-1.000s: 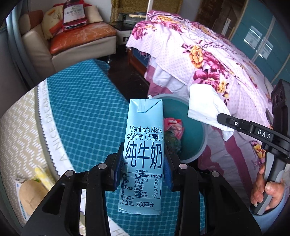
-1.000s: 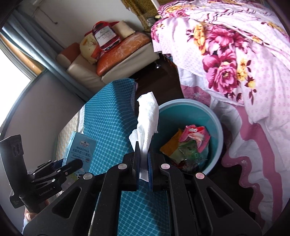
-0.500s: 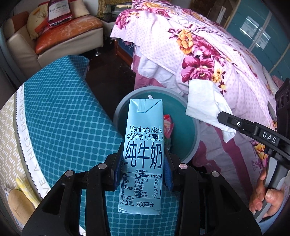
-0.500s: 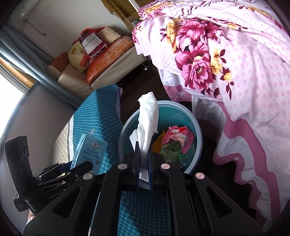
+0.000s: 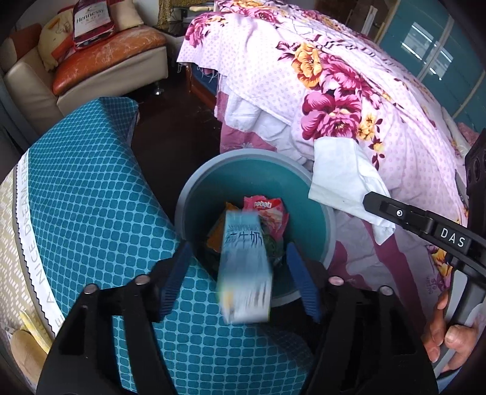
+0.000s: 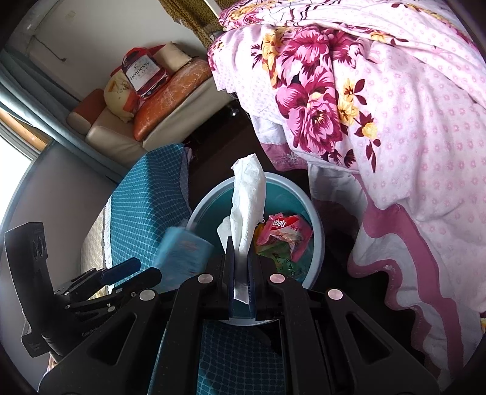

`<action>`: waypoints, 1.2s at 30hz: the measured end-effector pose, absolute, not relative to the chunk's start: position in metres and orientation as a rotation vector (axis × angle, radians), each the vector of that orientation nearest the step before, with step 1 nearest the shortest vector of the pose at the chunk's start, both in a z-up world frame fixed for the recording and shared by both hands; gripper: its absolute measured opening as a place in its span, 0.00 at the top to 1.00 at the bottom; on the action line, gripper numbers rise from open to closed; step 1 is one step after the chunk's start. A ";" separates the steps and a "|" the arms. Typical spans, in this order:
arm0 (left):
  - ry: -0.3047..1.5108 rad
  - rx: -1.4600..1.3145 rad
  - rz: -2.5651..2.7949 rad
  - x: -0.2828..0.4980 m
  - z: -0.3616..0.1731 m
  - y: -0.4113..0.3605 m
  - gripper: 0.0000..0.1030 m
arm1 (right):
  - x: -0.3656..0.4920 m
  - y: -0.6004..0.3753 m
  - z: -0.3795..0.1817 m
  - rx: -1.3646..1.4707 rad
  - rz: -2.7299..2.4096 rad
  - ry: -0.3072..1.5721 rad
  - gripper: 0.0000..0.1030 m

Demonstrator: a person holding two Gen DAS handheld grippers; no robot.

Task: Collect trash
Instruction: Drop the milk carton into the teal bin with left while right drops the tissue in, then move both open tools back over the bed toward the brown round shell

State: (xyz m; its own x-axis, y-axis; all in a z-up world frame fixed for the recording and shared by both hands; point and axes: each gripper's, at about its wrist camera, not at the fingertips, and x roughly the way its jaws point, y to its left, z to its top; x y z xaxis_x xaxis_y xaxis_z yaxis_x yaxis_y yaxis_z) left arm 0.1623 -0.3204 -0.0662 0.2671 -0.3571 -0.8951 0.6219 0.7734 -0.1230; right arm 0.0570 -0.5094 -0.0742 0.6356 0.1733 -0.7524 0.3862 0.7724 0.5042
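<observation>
A bed with a pink floral quilt [image 5: 334, 100] fills the left wrist view from 12 to 3 o'clock. At 10 o'clock stands a cream sofa [image 5: 100, 79] with an orange cushion [image 5: 106, 54] and a Hennessy bottle-shaped pillow [image 5: 91, 21]. A teal checked cloth [image 5: 91, 212] covers the surface at 8 o'clock, and dark floor [image 5: 170, 121] lies between them.
</observation>
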 end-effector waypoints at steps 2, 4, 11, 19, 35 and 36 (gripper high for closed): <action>1.117 0.275 -0.668 0.163 -0.065 -0.318 0.28 | 0.059 -0.509 -0.075 0.699 -0.133 0.895 0.93; 1.108 0.272 -0.660 0.163 -0.064 -0.314 0.22 | 0.062 -0.507 -0.075 0.697 -0.131 0.899 0.93; 1.117 0.256 -0.646 0.162 -0.063 -0.298 0.22 | 0.072 -0.499 -0.075 0.673 -0.124 0.918 0.93; 1.135 0.223 -0.629 0.164 -0.065 -0.276 0.22 | 0.088 -0.484 -0.079 0.637 -0.117 0.964 0.89; 1.147 0.079 -0.554 0.174 -0.064 -0.198 0.22 | 0.109 -0.441 -0.080 0.568 -0.110 1.033 0.28; 1.143 0.074 -0.548 0.173 -0.063 -0.192 0.22 | 0.110 -0.438 -0.079 0.562 -0.112 1.035 0.28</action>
State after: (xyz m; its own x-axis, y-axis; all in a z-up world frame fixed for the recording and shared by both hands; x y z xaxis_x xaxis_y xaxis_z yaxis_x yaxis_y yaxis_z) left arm 0.1733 -0.1921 -0.0633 0.2992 -0.3755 -0.8772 0.4489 0.8666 -0.2179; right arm 0.1097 -0.4383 -0.0792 0.5186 0.1706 -0.8378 0.3460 0.8542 0.3882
